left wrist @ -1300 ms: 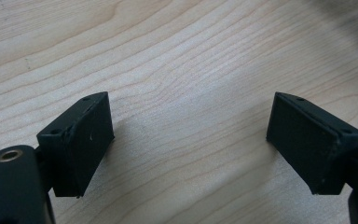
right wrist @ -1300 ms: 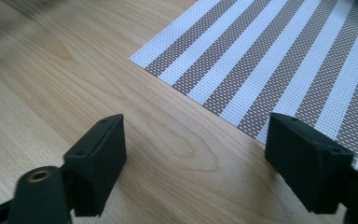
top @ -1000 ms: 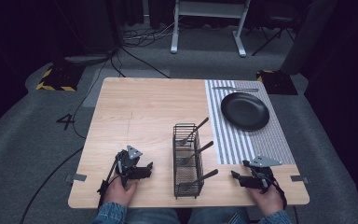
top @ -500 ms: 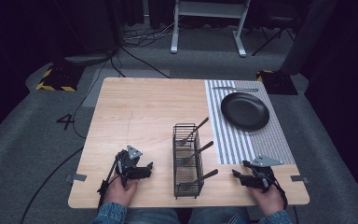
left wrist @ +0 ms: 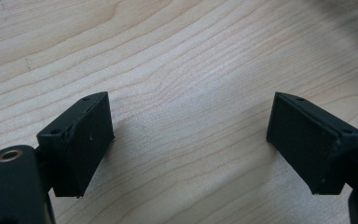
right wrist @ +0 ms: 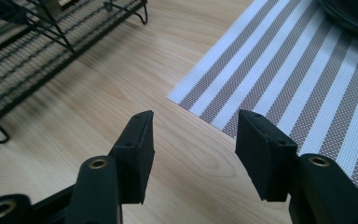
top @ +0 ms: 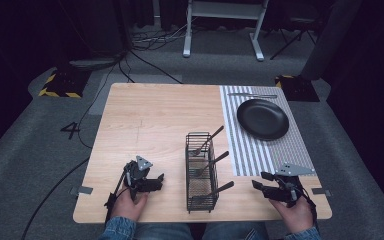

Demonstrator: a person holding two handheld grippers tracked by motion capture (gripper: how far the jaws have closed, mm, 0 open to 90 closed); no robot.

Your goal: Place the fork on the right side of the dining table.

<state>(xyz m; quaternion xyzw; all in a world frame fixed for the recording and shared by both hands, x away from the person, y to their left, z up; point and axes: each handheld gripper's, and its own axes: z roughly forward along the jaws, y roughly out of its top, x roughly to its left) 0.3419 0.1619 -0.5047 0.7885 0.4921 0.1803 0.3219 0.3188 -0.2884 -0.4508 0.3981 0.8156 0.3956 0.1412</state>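
A black wire basket [top: 201, 172] stands near the table's front edge, with three utensils [top: 207, 142] leaning out of its compartments to the right. My left gripper [top: 156, 182] rests low on the wood to the basket's left, open and empty; its jaws stand wide apart over bare wood [left wrist: 186, 116]. My right gripper [top: 258, 186] sits to the basket's right, also open with nothing between its fingers [right wrist: 137, 149]. Ahead of it lie the corner of a striped placemat [right wrist: 279, 79] and the basket's mesh [right wrist: 42, 42]. A black plate [top: 263, 118] sits on the placemat [top: 280, 145].
A utensil [top: 252, 95] lies on the placemat behind the plate. The wooden table [top: 150, 120] is bare at left and centre. Cables [top: 145, 60] and a metal stand [top: 225, 25] lie on the dark floor beyond the table.
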